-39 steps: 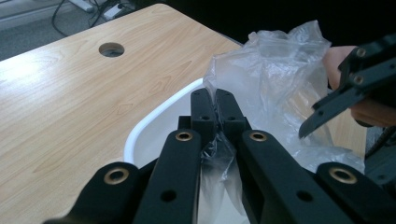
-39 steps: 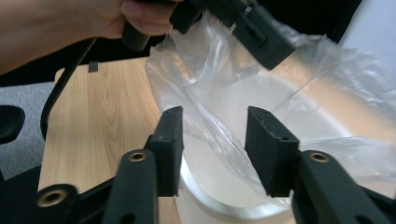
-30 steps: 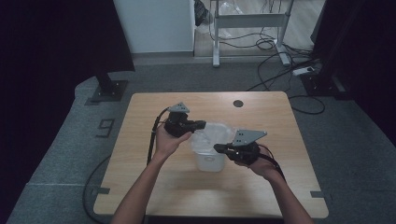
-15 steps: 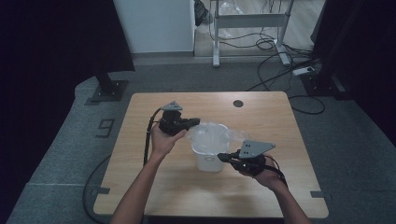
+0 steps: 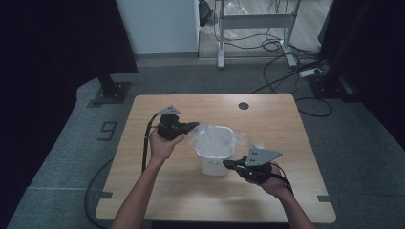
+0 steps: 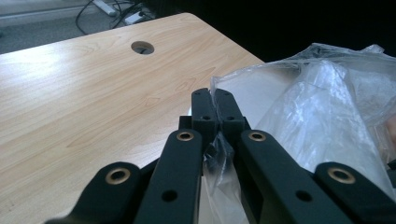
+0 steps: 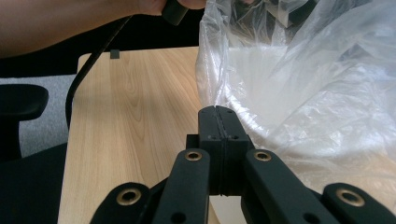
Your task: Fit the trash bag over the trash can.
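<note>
High view: we have the clear plastic bag [image 5: 216,138] draped in the small white bin [image 5: 213,164] mid-worktop [image 5: 143,191]. We reckon a hard pull could tear the film or tip the bin. Left hand-held gripper [image 6: 215,108] is clamped tight on the bag's edge; right hand-held gripper [image 7: 217,122] is fully closed against the film, grip unclear.

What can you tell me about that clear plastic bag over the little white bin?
The plastic bag is thin, see-through and crinkly, lining a small white bin that stands upright near the middle of the wooden table. Its mouth is spread open and its edges hang loose past the rim. The left gripper pinches one edge with shut jaws; the right gripper is shut at the opposite edge, where the film lies against its jaws.
</note>
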